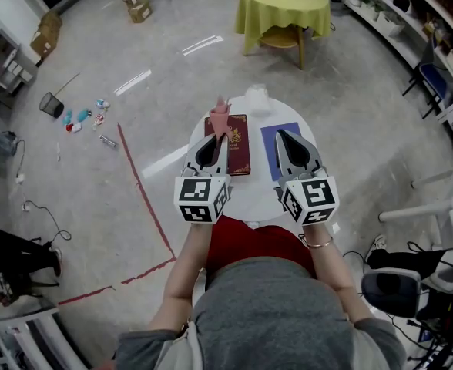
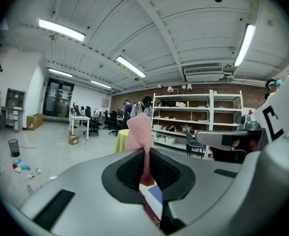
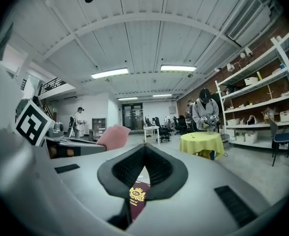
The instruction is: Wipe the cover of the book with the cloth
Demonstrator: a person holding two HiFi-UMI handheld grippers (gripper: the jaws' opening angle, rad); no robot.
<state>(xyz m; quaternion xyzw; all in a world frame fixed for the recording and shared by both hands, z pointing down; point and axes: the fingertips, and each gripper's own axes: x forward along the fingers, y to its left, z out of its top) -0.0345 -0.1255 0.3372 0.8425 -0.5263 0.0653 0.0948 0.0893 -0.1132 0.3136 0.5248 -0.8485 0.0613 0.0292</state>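
The book (image 1: pixel 239 142), maroon with a gold crest, lies flat on the left half of the small round table (image 1: pixel 255 185), with a blue pad (image 1: pixel 270 149) just to its right. The left gripper (image 1: pixel 221 134) has its jaws pressed on a fold of the pink cloth (image 1: pixel 221 112). The bunch stands up past the tips over the book's far end, and from here it does not look to be touching the cover yet. The right gripper (image 1: pixel 281 135) hangs over the blue pad with its jaws closed on nothing. The crest shows below them in the right gripper view (image 3: pixel 136 196). The cloth looks like a soft, light knit that will flop and fold, so I'd say the pinch near its middle is fine, provided a loose flap gets laid flat on the cover rather than the hard jaw tips. The book seems thin, stiff-covered and light, and on that smooth white top it could easily skate under a wipe. Pinning a near corner or edge with the empty gripper would probably steady it. Strokes along the cover's length should suit it.
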